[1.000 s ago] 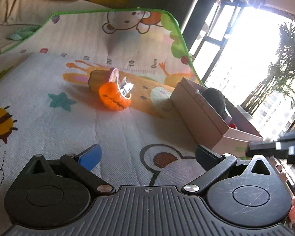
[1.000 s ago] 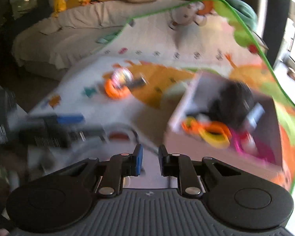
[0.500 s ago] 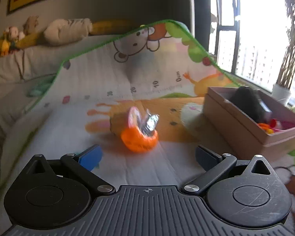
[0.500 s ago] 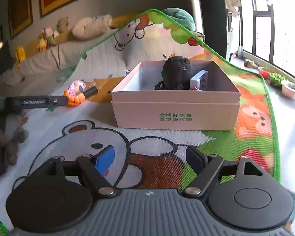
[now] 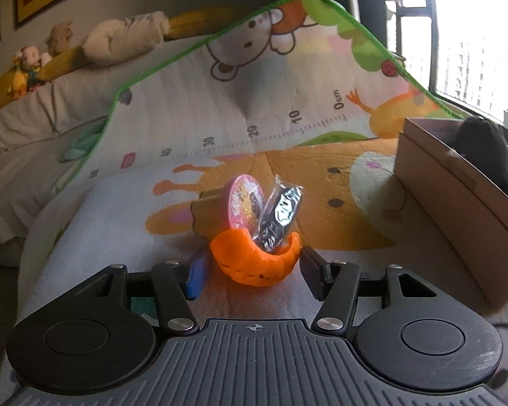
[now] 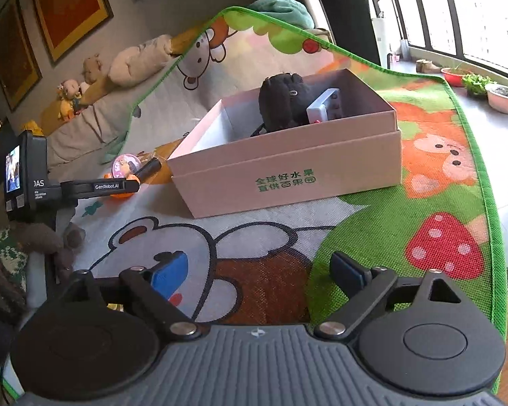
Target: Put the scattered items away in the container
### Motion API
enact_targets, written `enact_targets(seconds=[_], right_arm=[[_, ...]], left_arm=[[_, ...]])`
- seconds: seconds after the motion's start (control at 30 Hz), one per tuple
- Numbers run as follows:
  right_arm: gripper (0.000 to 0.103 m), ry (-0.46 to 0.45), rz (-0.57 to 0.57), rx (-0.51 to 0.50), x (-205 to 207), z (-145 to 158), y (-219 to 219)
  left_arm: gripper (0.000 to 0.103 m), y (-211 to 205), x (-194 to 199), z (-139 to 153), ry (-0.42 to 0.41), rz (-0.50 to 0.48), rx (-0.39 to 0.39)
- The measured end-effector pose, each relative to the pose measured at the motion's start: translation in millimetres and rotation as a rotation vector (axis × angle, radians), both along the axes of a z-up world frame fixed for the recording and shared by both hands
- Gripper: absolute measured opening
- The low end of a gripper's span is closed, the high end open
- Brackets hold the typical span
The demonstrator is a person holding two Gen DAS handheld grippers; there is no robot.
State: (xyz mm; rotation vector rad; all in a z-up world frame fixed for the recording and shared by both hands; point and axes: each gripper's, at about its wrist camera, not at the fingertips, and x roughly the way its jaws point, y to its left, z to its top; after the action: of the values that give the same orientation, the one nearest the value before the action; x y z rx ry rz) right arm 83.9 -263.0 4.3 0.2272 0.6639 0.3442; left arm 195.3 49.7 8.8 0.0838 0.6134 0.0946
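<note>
The left gripper has just closed its fingers on the orange toy, whose sides the pads seem to touch. A silver packet sits in the toy, a pink-lidded tub just behind, mid-mat. The right gripper has just been opening, fingers released, nothing between. Beyond, toward the mat's right edge, stands the pink box holding a black plush.

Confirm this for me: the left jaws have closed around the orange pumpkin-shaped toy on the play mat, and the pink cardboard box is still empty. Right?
Not quite. The pink cardboard box is not empty: the right wrist view shows a black plush toy and a small light-blue block inside. The left gripper does have its jaws on the orange pumpkin-shaped toy.
</note>
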Motion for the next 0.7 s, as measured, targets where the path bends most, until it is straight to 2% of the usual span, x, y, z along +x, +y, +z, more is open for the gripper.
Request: enact_targets(seconds=[0.2,0.4,0.5,0.57,0.63,0.7], right_arm=[[0.093,0.001,0.001,0.005,0,0,0],[0.098,0.003,0.006,-0.005,0,0,2],[0.101,0.006,0.008,-0.004,1,0,2],[0.102,0.008,0.012,-0.007,1,-1,3],[0.103,0.009,0.015,-0.011,1,-1,3],[0.103,0.011,0.017,-0.019,1,-1,4]], left_arm=[[0.062,-10,-35,14,-0.010,-0.075,-0.022],[0.061,-33,-107,18,0.007,-0.232,-0.073],[0.063,-38,-141,15,0.018,-0.274,-0.091],[0.085,-39,-156,10,0.021,-0.267,-0.080],[0.095,-36,-166,5,0.015,-0.235,-0.057],[0.095,-30,-169,1,0.017,-0.187,-0.047]])
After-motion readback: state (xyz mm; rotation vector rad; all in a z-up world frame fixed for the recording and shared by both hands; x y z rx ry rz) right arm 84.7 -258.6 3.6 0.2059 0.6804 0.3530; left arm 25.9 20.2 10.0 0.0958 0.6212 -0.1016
